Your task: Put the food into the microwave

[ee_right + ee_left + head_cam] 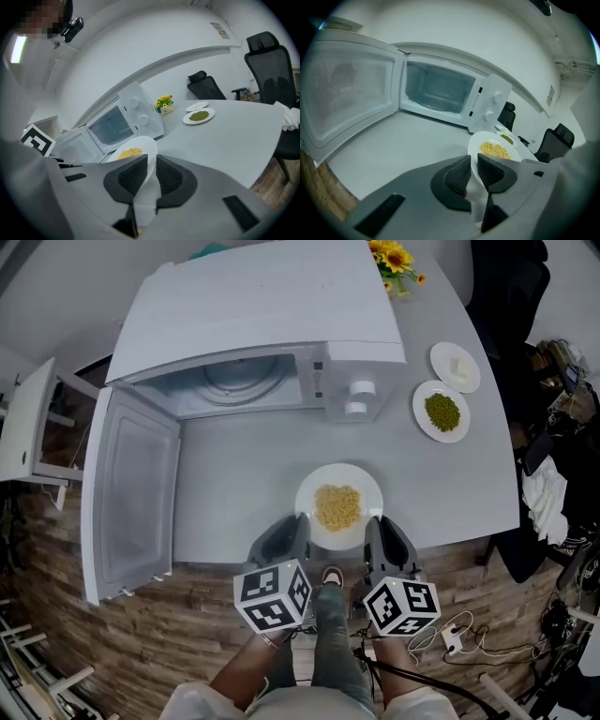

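**Asker:** Where do things stand?

**Me:** From the left: the flat white door (131,493) of the white box-shaped microwave (262,306) is swung wide open, and its cavity (230,381) looks bare. My left gripper (286,532) is clamped on the near-left rim of the round white plate (314,486) that holds a heap of yellow food (337,507). My right gripper (382,535) is clamped on the near-right rim. In each gripper view the rim sits pinched between the ribbed pads. The plate is at the near edge of the grey table (234,493). I judge it is just off the surface, but I cannot be sure.

**Asker:** How will you carry it in cleanly?

**Me:** I would move both grippers as one and keep the plate level so the heap does not slide. The knob panel lies straight beyond the plate and the cavity mouth is to the far left, so I would shift left before pushing in. My left gripper must pass clear of the open door. I would let go only once the plate rests inside. The white plate of green food (419,413) and the small white plate with a pale block (441,357) are well apart at the far right and out of my path.
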### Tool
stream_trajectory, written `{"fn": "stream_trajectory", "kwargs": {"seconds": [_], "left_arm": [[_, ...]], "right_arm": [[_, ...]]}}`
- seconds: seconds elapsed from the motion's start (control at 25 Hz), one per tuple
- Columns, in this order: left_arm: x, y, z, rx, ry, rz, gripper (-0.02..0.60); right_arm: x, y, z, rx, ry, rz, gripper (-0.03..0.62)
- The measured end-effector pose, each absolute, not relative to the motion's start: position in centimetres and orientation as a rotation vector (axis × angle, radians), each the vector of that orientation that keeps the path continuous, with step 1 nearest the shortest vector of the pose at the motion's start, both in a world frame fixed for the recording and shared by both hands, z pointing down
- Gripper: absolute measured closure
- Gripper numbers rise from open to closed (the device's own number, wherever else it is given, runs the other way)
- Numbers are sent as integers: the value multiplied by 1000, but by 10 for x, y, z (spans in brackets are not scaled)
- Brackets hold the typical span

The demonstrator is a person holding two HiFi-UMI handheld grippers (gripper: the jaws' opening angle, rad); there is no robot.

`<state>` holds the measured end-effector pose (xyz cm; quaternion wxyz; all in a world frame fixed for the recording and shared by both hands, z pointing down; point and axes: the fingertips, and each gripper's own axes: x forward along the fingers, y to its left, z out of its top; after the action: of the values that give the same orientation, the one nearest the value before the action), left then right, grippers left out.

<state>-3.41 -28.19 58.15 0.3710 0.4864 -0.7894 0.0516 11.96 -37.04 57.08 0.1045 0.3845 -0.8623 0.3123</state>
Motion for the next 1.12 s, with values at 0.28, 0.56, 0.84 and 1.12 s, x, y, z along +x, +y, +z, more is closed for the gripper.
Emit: {"fn": "stream_trajectory", "kwargs": {"seconds": [0.28,0.56,0.84,1.12], "left_arm": [[-98,-254,553,1176,-2122,66,270],[-165,-246,537,1130,-2193,14,270],[-216,-253,533,1123,-2215,-14,270],[-254,-275,530,1134,-2226,-38,270]], "right_arm": [[45,-357,542,1001,-2630,864,533],[-29,-359,527,907,-2688,815,533],[-86,-373,520,896,-2719,798,533],[-125,-395,516,879,-2743,758,533]]}}
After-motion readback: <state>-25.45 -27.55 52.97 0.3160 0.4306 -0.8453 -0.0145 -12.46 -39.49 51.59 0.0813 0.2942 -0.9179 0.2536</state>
